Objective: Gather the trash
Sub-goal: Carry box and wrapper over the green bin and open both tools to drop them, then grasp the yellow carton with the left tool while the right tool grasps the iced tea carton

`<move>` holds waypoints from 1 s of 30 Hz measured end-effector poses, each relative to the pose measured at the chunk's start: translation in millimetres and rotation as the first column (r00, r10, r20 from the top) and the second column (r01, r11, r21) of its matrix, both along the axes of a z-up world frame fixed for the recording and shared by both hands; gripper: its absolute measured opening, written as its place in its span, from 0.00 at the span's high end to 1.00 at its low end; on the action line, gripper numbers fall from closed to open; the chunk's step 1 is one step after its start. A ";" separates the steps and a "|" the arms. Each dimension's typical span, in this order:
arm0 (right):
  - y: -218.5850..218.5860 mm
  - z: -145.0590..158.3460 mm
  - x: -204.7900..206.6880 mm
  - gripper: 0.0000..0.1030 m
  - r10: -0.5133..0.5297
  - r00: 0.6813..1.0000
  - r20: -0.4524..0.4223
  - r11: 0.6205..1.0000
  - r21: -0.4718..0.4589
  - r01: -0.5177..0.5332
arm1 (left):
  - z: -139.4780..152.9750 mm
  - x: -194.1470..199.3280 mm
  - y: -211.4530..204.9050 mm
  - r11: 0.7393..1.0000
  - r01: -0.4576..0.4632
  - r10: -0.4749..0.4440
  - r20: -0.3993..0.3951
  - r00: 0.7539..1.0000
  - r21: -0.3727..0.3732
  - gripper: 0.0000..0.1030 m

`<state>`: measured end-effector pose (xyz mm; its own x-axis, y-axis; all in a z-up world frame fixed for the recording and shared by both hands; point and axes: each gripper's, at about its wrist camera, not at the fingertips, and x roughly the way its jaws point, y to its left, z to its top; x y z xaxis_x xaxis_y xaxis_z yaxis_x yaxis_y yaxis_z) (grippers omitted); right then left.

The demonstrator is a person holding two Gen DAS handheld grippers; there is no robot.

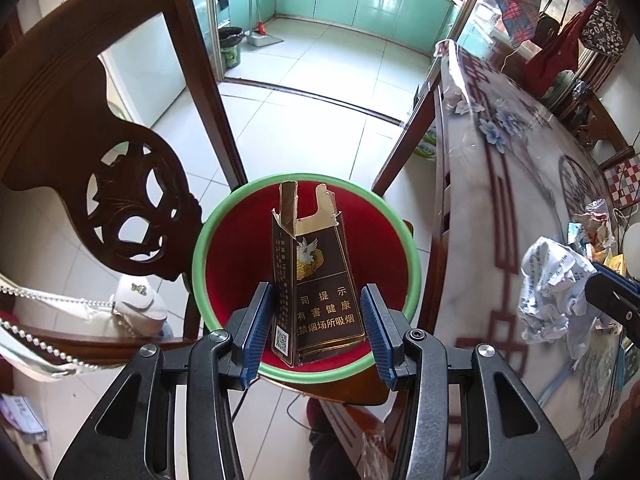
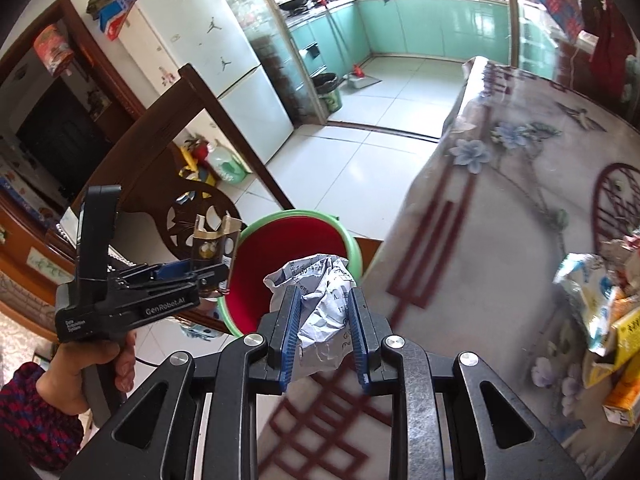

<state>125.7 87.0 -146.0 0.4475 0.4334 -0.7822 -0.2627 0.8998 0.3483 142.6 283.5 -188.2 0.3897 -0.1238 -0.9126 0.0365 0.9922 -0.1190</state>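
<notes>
My left gripper holds a torn brown cigarette pack upright over the red bin with a green rim; a gap shows between the pack and the right pad. The pack and left gripper also show in the right wrist view, at the bin's left rim. My right gripper is shut on a crumpled white paper, above the table edge next to the bin. The paper shows at the right of the left wrist view.
A carved wooden chair stands left of the bin with a white handbag on it. The table with a flowered plastic cover lies to the right, with wrappers and cartons piled at its right edge. A fridge stands behind.
</notes>
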 end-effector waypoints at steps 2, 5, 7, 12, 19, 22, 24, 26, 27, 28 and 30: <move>10.7 -2.9 7.9 0.79 0.014 1.000 0.004 1.000 0.016 -0.014 | -1.7 1.5 3.9 1.000 -0.006 0.006 -0.008 1.000 -0.003 0.57; 24.4 -5.2 20.3 0.79 0.030 1.000 0.007 0.999 0.029 -0.030 | -2.6 4.0 9.0 1.000 -0.012 0.012 -0.007 1.000 0.003 0.57; 35.6 -5.9 27.5 0.79 0.043 0.999 0.017 0.999 0.028 -0.044 | -2.9 6.6 11.1 1.000 -0.013 0.013 -0.008 1.000 0.010 0.57; 47.5 -2.8 35.5 0.69 0.047 0.998 0.040 0.998 0.036 -0.049 | -0.4 11.6 17.0 0.999 -0.029 0.029 0.008 1.000 0.014 0.42; 22.1 4.8 19.5 0.57 -0.008 0.999 0.049 0.998 0.063 0.005 | 7.3 5.9 12.5 0.999 -0.032 0.032 0.036 0.999 0.001 0.36; -5.3 7.9 1.6 0.57 -0.051 0.997 0.052 0.998 0.036 0.049 | 11.6 -1.3 0.6 1.000 -0.005 0.005 0.049 0.999 -0.003 0.36; -29.2 9.9 -11.4 0.57 -0.082 0.995 0.050 0.997 0.019 0.081 | 14.1 -5.8 -9.7 1.000 0.016 -0.016 0.053 0.998 0.001 0.36; -60.1 11.9 -28.0 0.57 -0.126 0.991 0.049 0.992 -0.013 0.127 | 17.8 -10.0 -22.0 0.999 0.040 -0.040 0.057 0.998 -0.003 0.36; -79.2 13.4 -37.5 0.57 -0.156 0.987 0.050 0.987 -0.037 0.158 | 19.7 -11.8 -28.4 0.999 0.051 -0.050 0.059 0.997 -0.005 0.36; -99.5 14.9 -46.5 0.57 -0.188 0.981 0.051 0.979 -0.065 0.191 | 21.8 -14.0 -35.7 0.998 0.062 -0.061 0.062 0.996 -0.007 0.36; -137.7 19.1 -61.5 0.57 -0.253 0.966 0.054 0.959 -0.120 0.258 | 26.7 -18.9 -52.2 0.996 0.090 -0.089 0.072 0.993 -0.013 0.36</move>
